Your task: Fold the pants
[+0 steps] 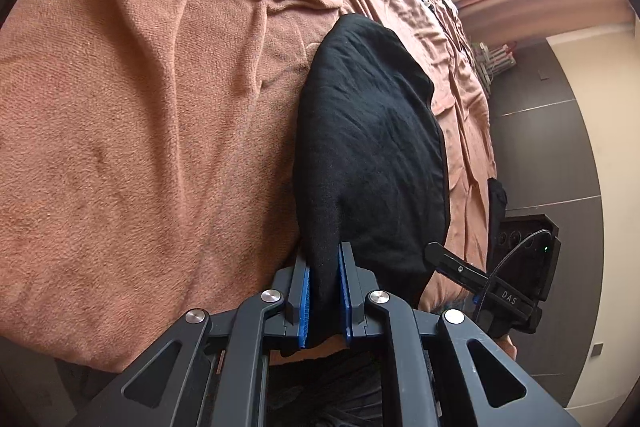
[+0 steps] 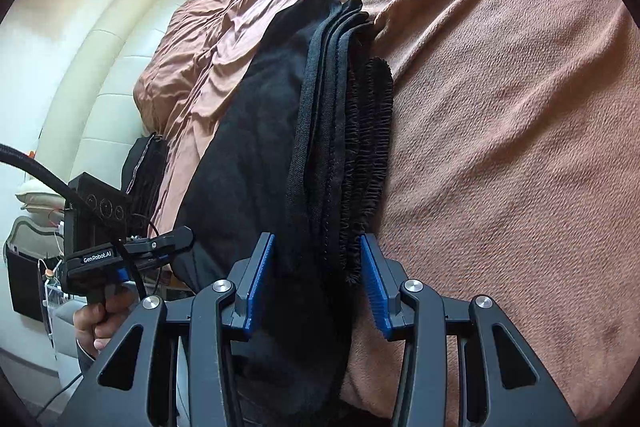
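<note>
You can read "GenRobot.AI" on your left gripper (image 2: 132, 251) and "DAS" on your right gripper (image 2: 320, 283). Both sets of jaws are clamped on the black pants (image 1: 372, 131), lying on the brown bed cover (image 1: 140, 107), long axis running 6 to 12 o'clock.

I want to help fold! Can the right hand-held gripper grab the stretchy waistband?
Probably yes. The right hand-held gripper already straddles the pants at the waistband; nothing blocks it.

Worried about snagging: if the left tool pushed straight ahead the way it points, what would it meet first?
The black pants: the left tool is already shut on their near edge, so it would bunch them up. Beyond lies the brown blanket.
</note>
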The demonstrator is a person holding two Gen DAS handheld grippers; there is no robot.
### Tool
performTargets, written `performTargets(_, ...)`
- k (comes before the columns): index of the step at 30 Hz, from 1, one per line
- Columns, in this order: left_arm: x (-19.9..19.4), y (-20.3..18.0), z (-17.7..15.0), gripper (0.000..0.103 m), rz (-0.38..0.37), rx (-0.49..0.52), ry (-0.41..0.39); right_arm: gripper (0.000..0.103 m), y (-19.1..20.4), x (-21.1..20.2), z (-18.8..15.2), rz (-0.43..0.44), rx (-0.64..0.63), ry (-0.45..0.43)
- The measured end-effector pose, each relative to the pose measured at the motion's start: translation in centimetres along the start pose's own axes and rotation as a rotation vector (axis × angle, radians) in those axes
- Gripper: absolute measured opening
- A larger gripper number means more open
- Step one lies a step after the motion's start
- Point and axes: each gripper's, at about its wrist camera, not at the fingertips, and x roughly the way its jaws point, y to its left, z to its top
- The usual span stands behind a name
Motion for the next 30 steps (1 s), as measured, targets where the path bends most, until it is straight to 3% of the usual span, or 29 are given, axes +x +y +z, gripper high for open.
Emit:
performTargets(8, -0.1, 1.2, -0.2, 0.016, 0.039, 0.005, 0.019, 0.041, 0.2, 0.8, -0.4, 0.032, 0.002, 0.057)
performTargets(18, -0.5, 2.7, -0.4, 0.022, 0.042, -0.005, 0.013, 0.04, 0.8, 0.4, -2.1, 0.021, 0.008, 0.063)
performTargets(19, -0.5, 2.7, -0.4, 0.022, 0.041, -0.005, 0.012, 0.037, 0.9, 0.4, -2.2, 0.021, -0.005, 0.061)
performTargets(20, -0.6, 2.7, -0.5, 0.022, 0.04, -0.006, 0.01, 0.022, 0.9, 0.4, -2.4, 0.018, -0.016, 0.059)
performTargets(21, -0.6, 2.8, -0.5, 0.022, 0.04, -0.005, 0.008, 0.014, 0.9, 0.5, -2.5, 0.018, -0.019, 0.063)
performTargets(23, -0.9, 2.8, -0.6, 0.022, 0.046, -0.002, 0.004, 0.006, 0.9, 0.5, -2.8, 0.021, -0.02, 0.062)
performTargets(30, -2.0, 3.1, -0.3, 0.024, 0.06, 0.003, -0.014, 0.004, 1.2, 0.2, -4.0, 0.046, -0.035, 0.069)
